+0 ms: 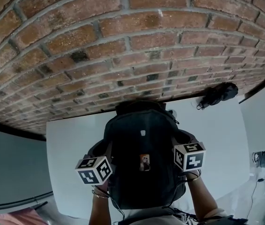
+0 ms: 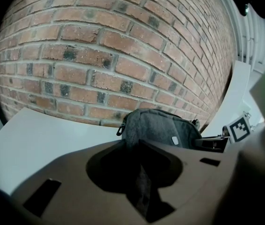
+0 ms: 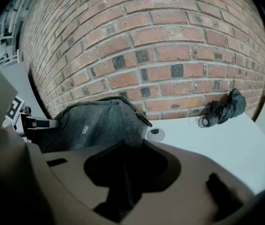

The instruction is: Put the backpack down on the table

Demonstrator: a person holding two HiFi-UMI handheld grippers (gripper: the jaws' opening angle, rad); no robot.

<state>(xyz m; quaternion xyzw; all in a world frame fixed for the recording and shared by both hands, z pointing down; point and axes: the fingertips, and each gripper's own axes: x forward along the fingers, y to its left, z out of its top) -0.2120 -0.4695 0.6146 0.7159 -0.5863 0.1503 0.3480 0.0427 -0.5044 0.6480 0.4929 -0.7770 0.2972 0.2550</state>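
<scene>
A black-grey backpack (image 1: 144,139) hangs upright between my two grippers over the white table (image 1: 71,139), close to the brick wall. My left gripper (image 1: 105,153) is shut on a fold of fabric at its left side, and my right gripper (image 1: 177,143) is shut on the right side. In the left gripper view dark fabric fills the jaws of the left gripper (image 2: 139,172), with the backpack (image 2: 162,130) just beyond. The right gripper view shows the right gripper (image 3: 123,172) clamped on the backpack (image 3: 94,121) the same way. Whether the bag's bottom touches the table is hidden.
A folded black umbrella (image 1: 218,94) lies at the table's back right by the brick wall (image 1: 123,46). A round cable grommet (image 3: 155,131) sits in the tabletop right of the backpack. Floor and a cable show past the table's right edge (image 1: 245,139).
</scene>
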